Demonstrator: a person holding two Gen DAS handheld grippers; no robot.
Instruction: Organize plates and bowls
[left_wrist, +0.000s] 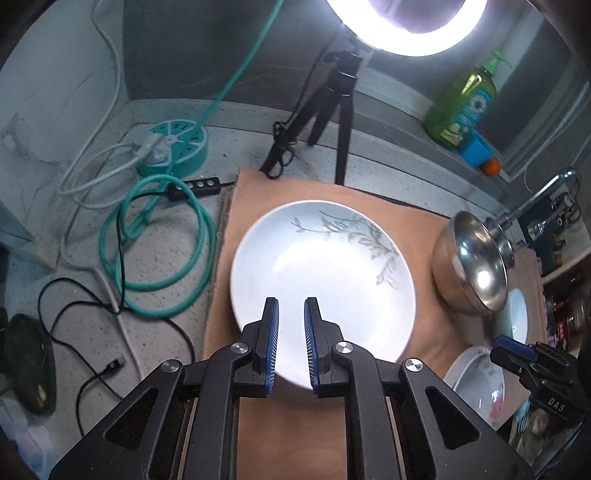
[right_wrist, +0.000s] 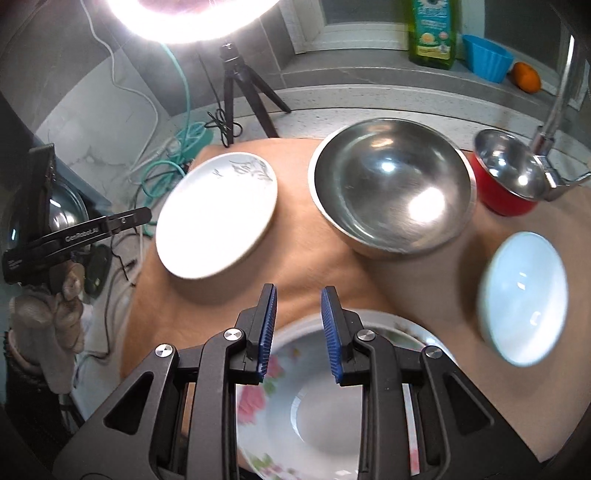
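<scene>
Above the white leaf-patterned plate (left_wrist: 321, 266), the left tool (left_wrist: 291, 314) is nearly pressed together, empty; the right tool (right_wrist: 298, 310), slightly spread and empty, is held over the floral plate (right_wrist: 314, 406), probably to be gripped next.

Bare mat (right_wrist: 295, 258) between white plate (right_wrist: 216, 218) and steel bowl (right_wrist: 391, 192).

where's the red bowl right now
In the right wrist view the red bowl stands upright at the far right of the tan mat, just right of the large steel bowl and beside the faucet.
</scene>
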